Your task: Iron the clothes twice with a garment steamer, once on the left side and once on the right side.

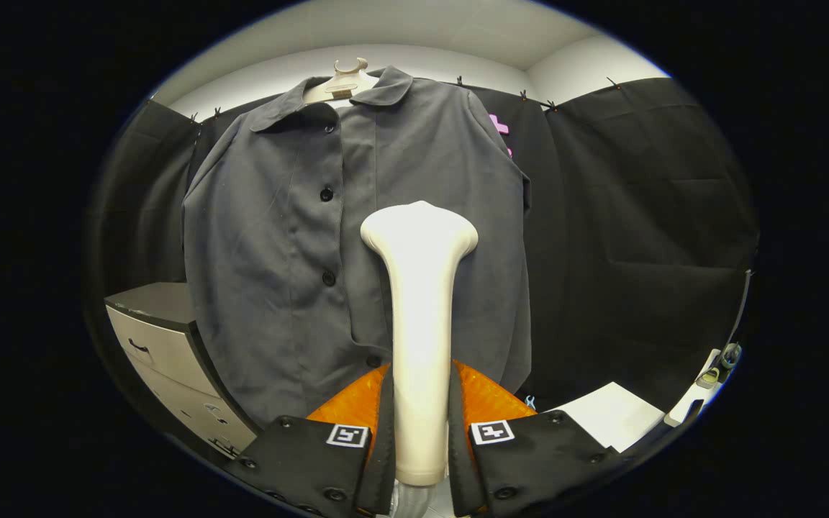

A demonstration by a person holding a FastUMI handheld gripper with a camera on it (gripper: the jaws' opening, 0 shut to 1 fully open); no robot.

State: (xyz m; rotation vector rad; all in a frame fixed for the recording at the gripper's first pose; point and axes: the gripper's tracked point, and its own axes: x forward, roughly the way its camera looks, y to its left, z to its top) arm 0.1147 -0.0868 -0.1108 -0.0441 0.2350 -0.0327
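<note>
Backdrop: black cloth wall, white ceiling above.
Shirt [357, 244]: dark grey, buttoned, on hanger [343, 80], hanging ahead of the jaws.
Steamer [420, 316]: upright, head against shirt's lower middle-right.
Gripper [420, 432]: jaws closed on steamer handle, both sides pressing.
Cabinet [170, 352]: drawers, beside shirt.

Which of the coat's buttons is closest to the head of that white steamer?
The third button down on the grey coat, just left of the steamer head. The others sit higher or down near the hem. The gripper clamps the steamer.
</note>
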